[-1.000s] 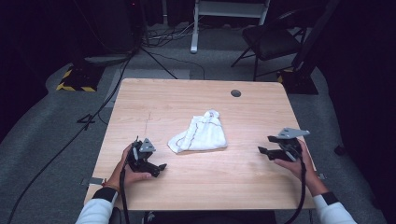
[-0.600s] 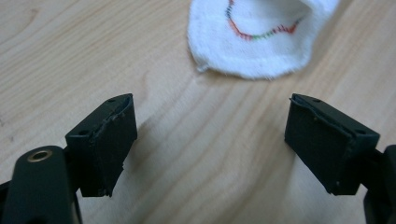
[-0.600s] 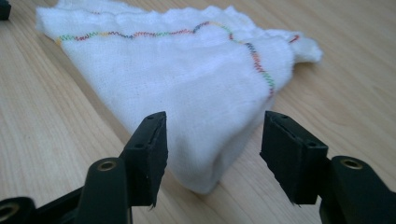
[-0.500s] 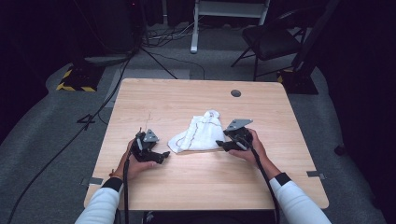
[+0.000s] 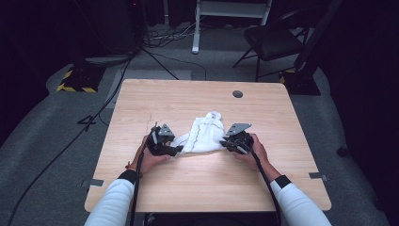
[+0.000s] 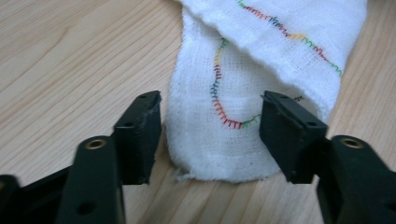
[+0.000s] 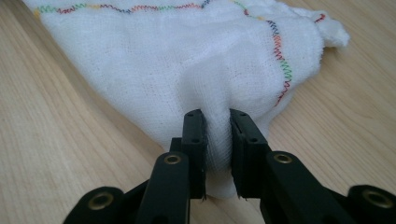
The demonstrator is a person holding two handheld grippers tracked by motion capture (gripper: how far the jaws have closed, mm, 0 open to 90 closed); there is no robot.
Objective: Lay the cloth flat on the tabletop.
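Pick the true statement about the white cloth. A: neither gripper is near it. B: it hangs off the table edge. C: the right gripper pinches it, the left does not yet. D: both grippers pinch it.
C: the right gripper squeezes a fold of the cloth; the left gripper straddles a corner, pads apart from it.

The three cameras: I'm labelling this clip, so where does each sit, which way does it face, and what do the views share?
High view: above the person's side of the table, looking forward and down; forearms, hands, left tool and right tool show.
Left gripper view: on the left tool, along its parted jaws at the cloth's edge.
Right gripper view: on the right tool, whose jaws pinch a cloth fold.
Shared: the white cloth with rainbow stitching on the wooden table.
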